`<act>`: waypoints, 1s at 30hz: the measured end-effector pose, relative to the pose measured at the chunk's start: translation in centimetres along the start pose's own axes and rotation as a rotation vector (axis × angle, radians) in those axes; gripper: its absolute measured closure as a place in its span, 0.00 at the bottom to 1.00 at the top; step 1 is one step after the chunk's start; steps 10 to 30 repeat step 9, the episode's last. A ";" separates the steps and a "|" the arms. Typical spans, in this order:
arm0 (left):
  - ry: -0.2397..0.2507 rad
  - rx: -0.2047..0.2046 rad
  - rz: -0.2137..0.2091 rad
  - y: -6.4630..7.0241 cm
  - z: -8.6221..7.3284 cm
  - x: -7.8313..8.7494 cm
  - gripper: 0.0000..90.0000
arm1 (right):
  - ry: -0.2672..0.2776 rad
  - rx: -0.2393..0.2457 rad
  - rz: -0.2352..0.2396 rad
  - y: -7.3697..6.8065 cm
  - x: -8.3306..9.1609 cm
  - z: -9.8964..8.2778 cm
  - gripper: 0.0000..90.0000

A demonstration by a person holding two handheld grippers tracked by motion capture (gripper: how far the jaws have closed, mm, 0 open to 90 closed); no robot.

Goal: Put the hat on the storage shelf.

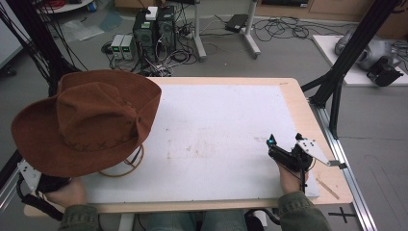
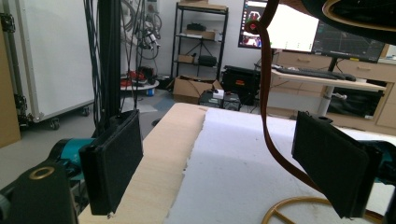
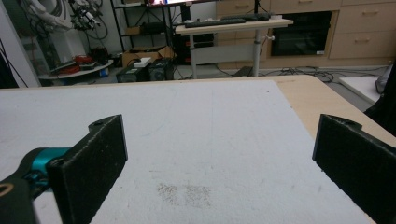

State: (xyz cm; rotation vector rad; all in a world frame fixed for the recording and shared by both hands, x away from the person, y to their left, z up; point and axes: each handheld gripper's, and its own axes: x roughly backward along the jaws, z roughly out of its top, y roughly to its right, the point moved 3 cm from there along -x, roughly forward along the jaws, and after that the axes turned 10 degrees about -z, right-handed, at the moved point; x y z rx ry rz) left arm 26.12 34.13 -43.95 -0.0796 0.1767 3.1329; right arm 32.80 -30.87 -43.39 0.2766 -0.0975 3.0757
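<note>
A brown wide-brimmed hat (image 1: 86,120) sits on a thin wire stand (image 1: 126,165) at the left side of the table (image 1: 300,110), its brim reaching past the table's left edge and over the white mat (image 1: 216,130); the stand's ring rests on the mat. The left gripper (image 2: 219,168) is low at the near left corner, mostly under the brim as far as I can tell; its jaws stand wide apart, empty, with the stand's curved upright between them. The right gripper (image 1: 284,142) rests near the mat's right edge, well apart from the hat; its jaws are likewise wide open with nothing held.
</note>
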 end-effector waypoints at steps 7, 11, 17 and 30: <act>0.001 0.002 0.000 0.0 0.0 0.0 0.19 | -0.007 -0.001 0.001 0.0 -0.1 -0.1 0.03; 0.001 0.003 0.002 -0.1 0.0 0.0 0.19 | -0.008 0.001 0.000 0.0 -0.2 -0.1 0.03; 0.001 0.003 0.002 -0.1 0.0 0.0 0.19 | -0.008 0.001 0.000 0.0 -0.2 -0.1 0.03; 0.001 0.003 0.002 -0.1 0.0 0.0 0.19 | -0.008 0.001 0.000 0.0 -0.2 -0.1 0.03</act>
